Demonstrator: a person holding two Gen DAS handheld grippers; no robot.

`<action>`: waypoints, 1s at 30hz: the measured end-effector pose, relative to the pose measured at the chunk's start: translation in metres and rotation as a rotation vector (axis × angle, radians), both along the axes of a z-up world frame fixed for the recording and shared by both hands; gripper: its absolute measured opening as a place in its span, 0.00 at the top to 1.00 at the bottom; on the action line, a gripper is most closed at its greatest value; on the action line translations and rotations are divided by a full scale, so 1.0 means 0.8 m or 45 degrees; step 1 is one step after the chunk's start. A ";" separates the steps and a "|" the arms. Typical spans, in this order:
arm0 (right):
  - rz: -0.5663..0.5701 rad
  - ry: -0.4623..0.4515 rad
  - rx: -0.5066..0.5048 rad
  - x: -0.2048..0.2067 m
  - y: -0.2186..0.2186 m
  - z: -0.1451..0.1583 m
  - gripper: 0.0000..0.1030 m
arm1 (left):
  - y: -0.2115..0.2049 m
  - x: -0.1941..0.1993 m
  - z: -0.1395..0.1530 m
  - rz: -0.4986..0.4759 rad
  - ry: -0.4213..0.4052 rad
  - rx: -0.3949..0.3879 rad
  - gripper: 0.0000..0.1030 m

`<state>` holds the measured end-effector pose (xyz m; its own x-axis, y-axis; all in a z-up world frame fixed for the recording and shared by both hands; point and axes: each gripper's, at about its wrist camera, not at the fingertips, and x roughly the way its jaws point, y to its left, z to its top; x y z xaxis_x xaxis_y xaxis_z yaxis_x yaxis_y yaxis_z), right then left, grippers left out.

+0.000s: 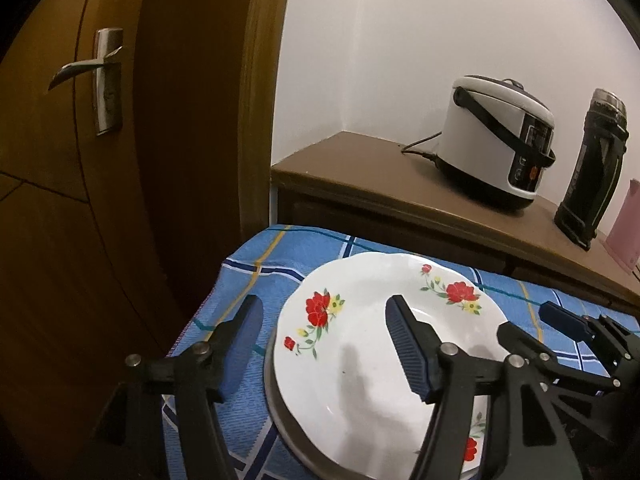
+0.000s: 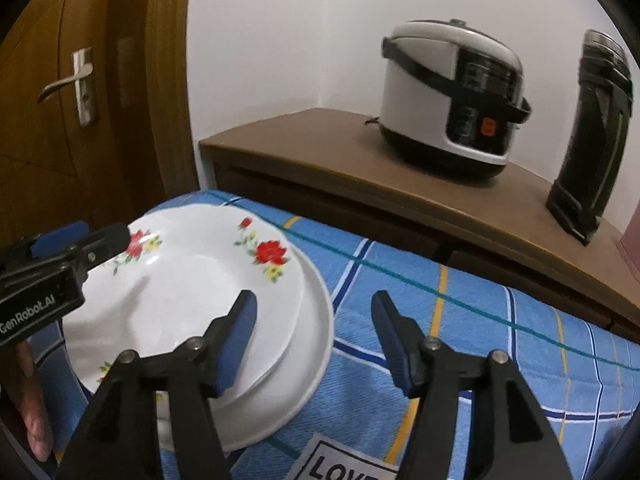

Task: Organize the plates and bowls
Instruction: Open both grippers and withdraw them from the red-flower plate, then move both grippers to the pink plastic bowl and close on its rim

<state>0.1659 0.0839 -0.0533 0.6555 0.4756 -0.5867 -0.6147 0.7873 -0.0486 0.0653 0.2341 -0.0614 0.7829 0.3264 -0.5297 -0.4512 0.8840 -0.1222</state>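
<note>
Currently, per both wrist views:

Floral plate point(image 1: 360, 344): top of stack, near the table's left end, on blue checked cloth point(image 2: 460, 320). Glazed ceramic by the look; judged stiff, smooth, slippery, fragile, moderate wt. Scalloped rim.

Plate under it point(image 2: 316, 320): plain white, wider; its rim shows past the floral plate on the right side. Same handling judged.

Bottom item point(image 1: 272, 392): grey metal-looking rim under the stack. Bowl or tray? Cannot tell.

Contents: floral plate is empty; no food or water seen. Lower items are covered, contents n/a.

Grip point: take by the rim edge, one pad above and one below. Two-sided hold, opp. edges, is judged safest. Avoid the glazed centre; pads would slide.

Risk: chipping if set down hard; top plate may skid on the one below if tilted.

Left tool point(image 1: 324, 320): spread wide. One finger over the plate well, the other outside the left rim, over cloth. Pinching nothing.

Right tool point(image 2: 314, 316): spread. Left finger over the stack's right edge, right finger over cloth. Pinching nothing.

Surroundings: wooden cabinet point(image 2: 320, 168) behind the table, carrying a rice cooker point(image 2: 452, 100) and black flask point(image 2: 592, 136). Door point(image 1: 80, 160) at left.
</note>
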 end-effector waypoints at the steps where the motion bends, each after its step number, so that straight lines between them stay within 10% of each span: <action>1: -0.002 -0.003 -0.005 -0.001 0.001 0.000 0.39 | 0.002 0.001 -0.001 0.005 0.005 -0.010 0.35; 21: 0.177 -0.047 0.096 -0.146 -0.054 0.094 0.36 | -0.022 -0.013 0.013 0.039 -0.054 0.068 0.35; 30: -0.082 -0.139 0.171 -0.194 -0.241 0.097 0.49 | -0.174 -0.040 0.031 -0.432 -0.078 0.045 0.35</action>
